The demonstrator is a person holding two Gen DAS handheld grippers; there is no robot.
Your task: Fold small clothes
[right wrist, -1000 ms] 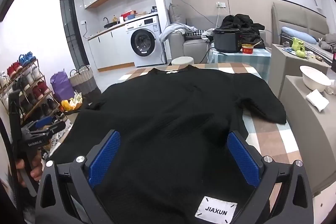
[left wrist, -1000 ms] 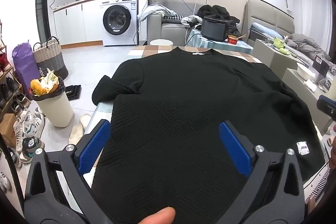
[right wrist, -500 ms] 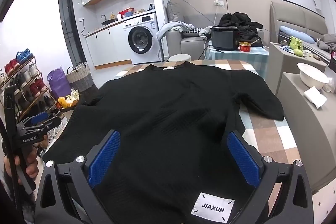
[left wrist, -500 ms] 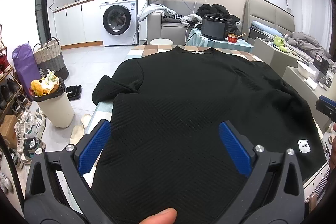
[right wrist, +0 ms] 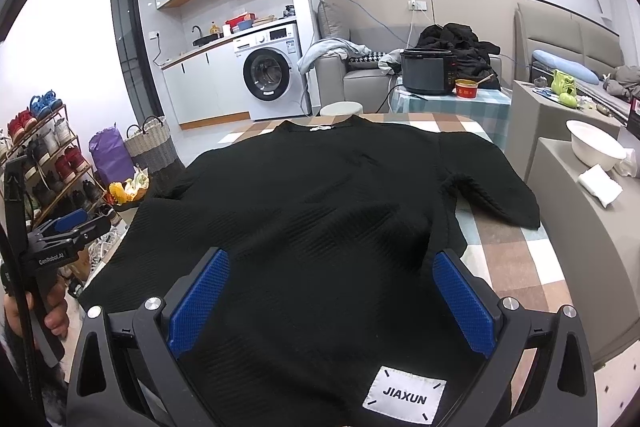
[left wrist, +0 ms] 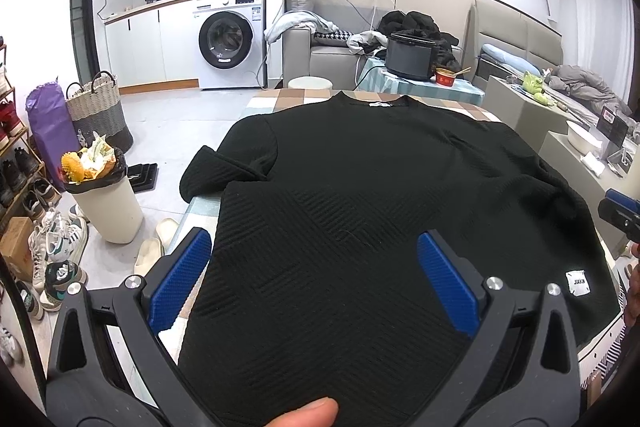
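Observation:
A black textured sweater lies spread flat on a checked table, collar at the far end, hem toward me; it also shows in the right wrist view. A white JIAXUN label sits on the hem at its right corner. My left gripper is open above the sweater's left hem area, blue pads wide apart, holding nothing. My right gripper is open above the right hem area, just behind the label. The left sleeve is folded near the table's left edge. The right sleeve lies out to the right.
A full white waste bin and shoes stand on the floor at the left. Grey cabinets with a white bowl stand at the right. A black cooker sits on a small table behind. The checked table shows bare at the right.
Both grippers have drifted slightly over the hem; the right one has lifted a little. The sweater has not moved and both grippers stay open.

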